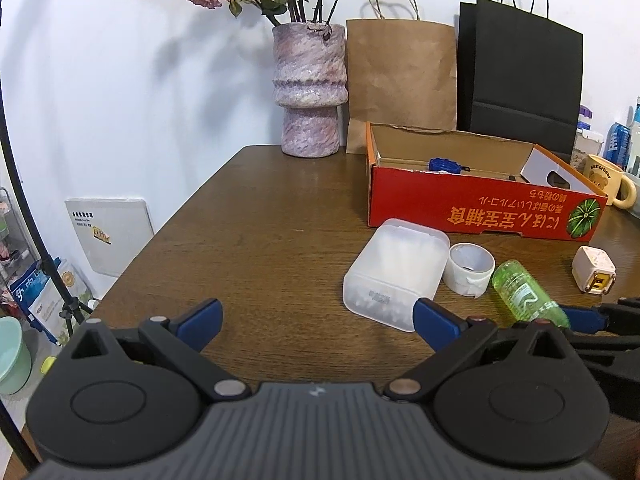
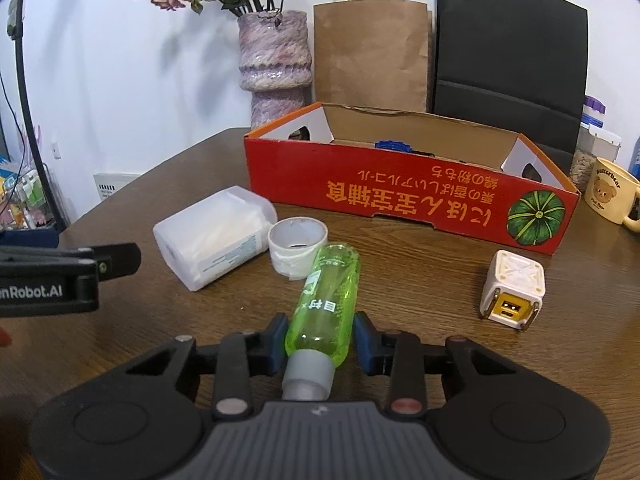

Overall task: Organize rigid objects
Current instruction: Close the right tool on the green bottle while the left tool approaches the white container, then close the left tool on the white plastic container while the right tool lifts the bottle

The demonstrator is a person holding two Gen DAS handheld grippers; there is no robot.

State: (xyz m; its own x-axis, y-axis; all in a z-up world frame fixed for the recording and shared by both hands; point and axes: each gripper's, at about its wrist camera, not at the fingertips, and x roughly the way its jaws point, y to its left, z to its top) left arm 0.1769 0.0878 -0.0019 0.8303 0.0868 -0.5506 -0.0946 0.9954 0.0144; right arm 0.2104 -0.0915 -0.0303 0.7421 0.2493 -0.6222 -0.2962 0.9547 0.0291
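Right wrist view, nearest first: the right gripper (image 2: 320, 334) is clenched on a green bottle (image 2: 326, 300), its blue pads pressing both sides just above the grey cap, which points back toward the camera. The bottle lies on the wooden table (image 2: 400, 280) with its far end touching a white tape roll (image 2: 297, 245). Left of the roll, and touching it, lies a translucent plastic box (image 2: 212, 236) on its side. To the right of the bottle, apart from it, sits a white cube charger (image 2: 513, 289). Beyond these stands the red cardboard box (image 2: 400, 200), open-topped, with a blue object (image 2: 394, 146) showing inside. Near the table's far edge stand a purple vase (image 2: 276, 68), a brown paper bag (image 2: 370, 56) and a black paper bag (image 2: 510, 52); a cream mug (image 2: 612, 196) sits toward the right edge.

Left wrist view shows the left gripper (image 1: 316, 320) released, jaws wide apart over bare table, its right finger just beside the plastic box.
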